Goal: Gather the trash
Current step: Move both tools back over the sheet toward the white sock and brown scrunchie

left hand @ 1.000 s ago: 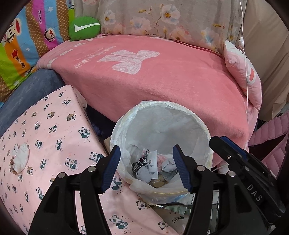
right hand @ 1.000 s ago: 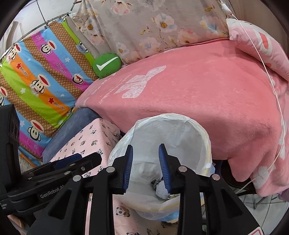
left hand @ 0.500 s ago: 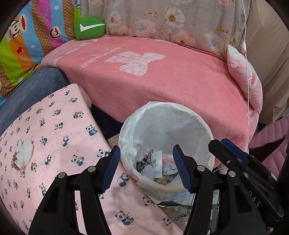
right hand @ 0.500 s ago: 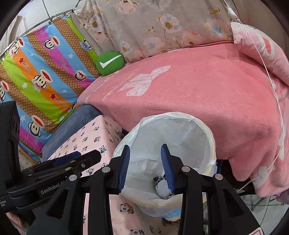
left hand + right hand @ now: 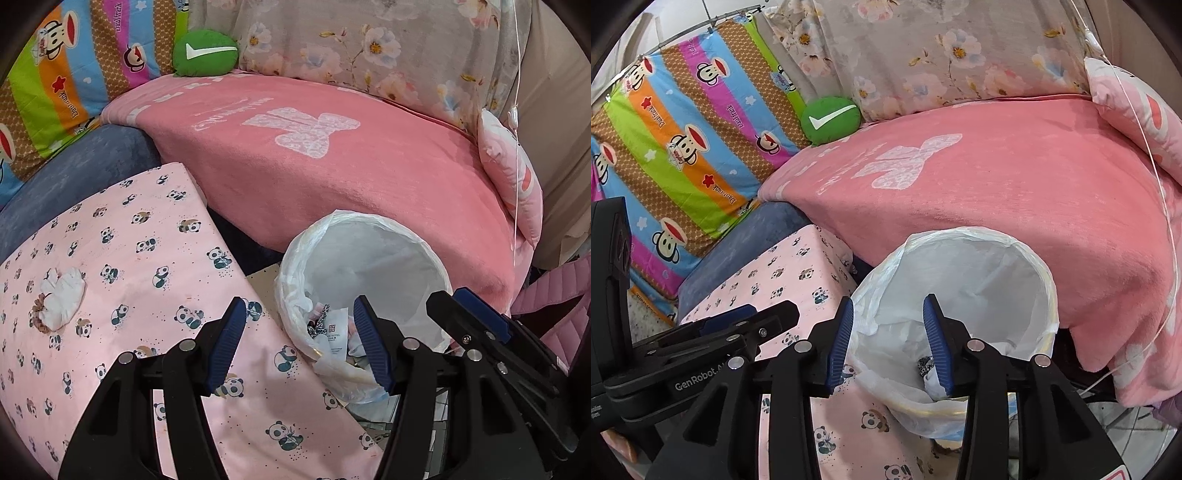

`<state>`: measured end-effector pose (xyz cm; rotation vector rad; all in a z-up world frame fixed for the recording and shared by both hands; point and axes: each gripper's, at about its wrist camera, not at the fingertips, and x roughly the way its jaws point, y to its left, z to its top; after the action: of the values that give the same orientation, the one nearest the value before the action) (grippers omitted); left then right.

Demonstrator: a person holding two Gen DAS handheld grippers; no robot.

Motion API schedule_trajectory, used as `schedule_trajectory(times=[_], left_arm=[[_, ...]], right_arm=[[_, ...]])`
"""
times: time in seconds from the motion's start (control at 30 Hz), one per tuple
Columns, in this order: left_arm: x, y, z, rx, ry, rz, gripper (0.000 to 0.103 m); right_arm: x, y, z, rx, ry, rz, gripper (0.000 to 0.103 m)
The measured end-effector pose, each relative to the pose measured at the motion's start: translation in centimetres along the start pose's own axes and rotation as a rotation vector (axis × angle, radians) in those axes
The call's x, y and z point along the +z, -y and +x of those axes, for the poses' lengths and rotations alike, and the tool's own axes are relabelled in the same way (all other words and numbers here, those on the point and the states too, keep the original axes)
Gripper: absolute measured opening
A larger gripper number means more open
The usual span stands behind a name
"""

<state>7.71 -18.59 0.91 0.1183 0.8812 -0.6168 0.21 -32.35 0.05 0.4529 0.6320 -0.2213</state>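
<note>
A pink blanket [image 5: 332, 177] with a pale bear print covers a sofa seat. Behind it hangs grey floral fabric [image 5: 369, 48]. A round green cushion [image 5: 205, 53] with a white tick sits beside a striped monkey-print cover [image 5: 683, 140]. A pink panda-print cloth [image 5: 140, 266] covers a block in front.

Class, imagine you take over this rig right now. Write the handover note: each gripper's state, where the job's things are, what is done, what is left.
Left gripper: open, empty, over the near edge of the panda-print cover.
Right gripper: open, empty; its jaws have just been opening, nothing between them, above the bin.
Lined trash bin: on the floor by the pink blanket, with paper scraps inside.
Done: some trash is binned.
Left: a crumpled white tissue lies on the panda-print cover.
</note>
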Motion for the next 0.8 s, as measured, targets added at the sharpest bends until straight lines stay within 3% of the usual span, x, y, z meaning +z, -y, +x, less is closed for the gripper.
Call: schedule_trajectory(times=[0.37, 0.5, 0.8], left_arm=[[-0.8, -4.8, -0.6, 0.034, 0.0, -0.07, 0.058], [-1.3, -7.4, -0.9, 0.061, 0.009, -0.113, 0.07], [-2.6, -15.0, -1.5, 0.156, 0.01, -0.211, 0.08]], right_arm=[[-0.7, -4.5, 1.3, 0.016, -0.033, -0.076, 0.045], [-1.1, -6.4, 1.9, 0.026, -0.05, -0.107, 0.046], [-2.4, -12.2, 4.8, 0.073, -0.102, -0.195, 0.052]])
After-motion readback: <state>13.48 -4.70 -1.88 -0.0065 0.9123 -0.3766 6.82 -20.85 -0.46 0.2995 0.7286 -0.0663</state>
